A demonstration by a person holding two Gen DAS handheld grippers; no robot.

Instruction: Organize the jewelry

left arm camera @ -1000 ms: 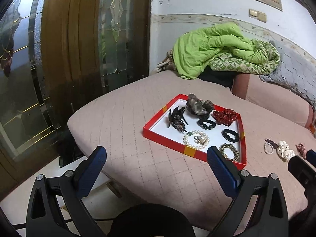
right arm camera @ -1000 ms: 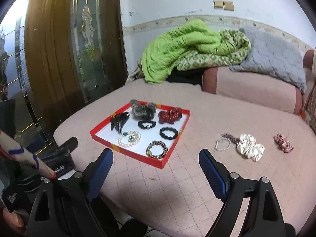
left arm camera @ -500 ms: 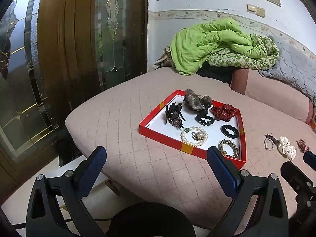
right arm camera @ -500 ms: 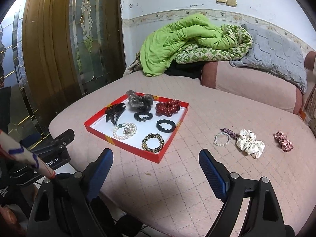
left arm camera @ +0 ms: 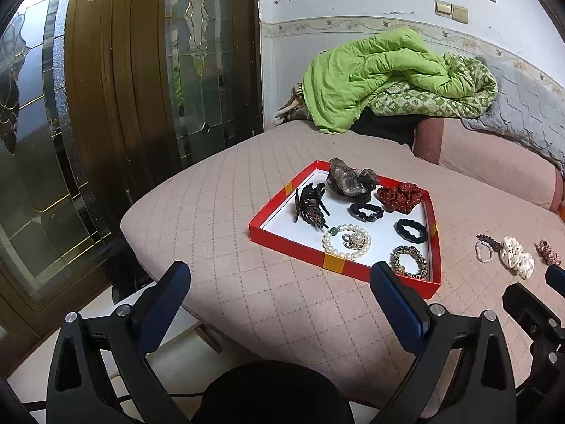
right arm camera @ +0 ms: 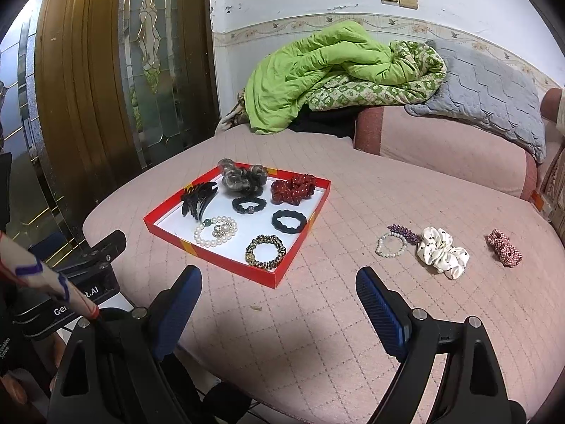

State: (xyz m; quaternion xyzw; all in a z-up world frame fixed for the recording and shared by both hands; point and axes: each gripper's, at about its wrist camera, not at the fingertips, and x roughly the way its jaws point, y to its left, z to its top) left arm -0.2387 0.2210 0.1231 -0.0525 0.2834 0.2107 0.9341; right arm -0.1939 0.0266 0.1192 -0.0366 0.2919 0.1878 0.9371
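The red tray (right arm camera: 303, 233) sits on the pink bed (right arm camera: 317, 318), and it already has many pretty things in it: a string of white pearls (right arm camera: 215, 231), a gold and black bracelet (right arm camera: 265, 252), two black hair ties, a red dotted scrunchie (right arm camera: 292, 188), a black spiky hair clip (right arm camera: 196, 199) and a gray puffy bow. Four things are not yet in the tray. They lie on the bed well off to its right: a small white bead bracelet (right arm camera: 389, 244) touching a purple sparkly clip (right arm camera: 403, 233), a soft white scrunchie (right arm camera: 441, 251) with dots, and a red checked one (right arm camera: 504, 248).

So the job looks partly done, and the step now is to go get one of those loose things. The right claw (right arm camera: 279, 304) is wide apart and holds nothing. It hangs over the near edge of the bed. The left claw (left arm camera: 279, 304) is wide apart too, and empty, near the tray's front.

Next, the right claw likely needs to reach to the bead bracelet. Beads are small, round and slippery, so a careful pinch would help. The scrunchies are squishy and easy to grab.
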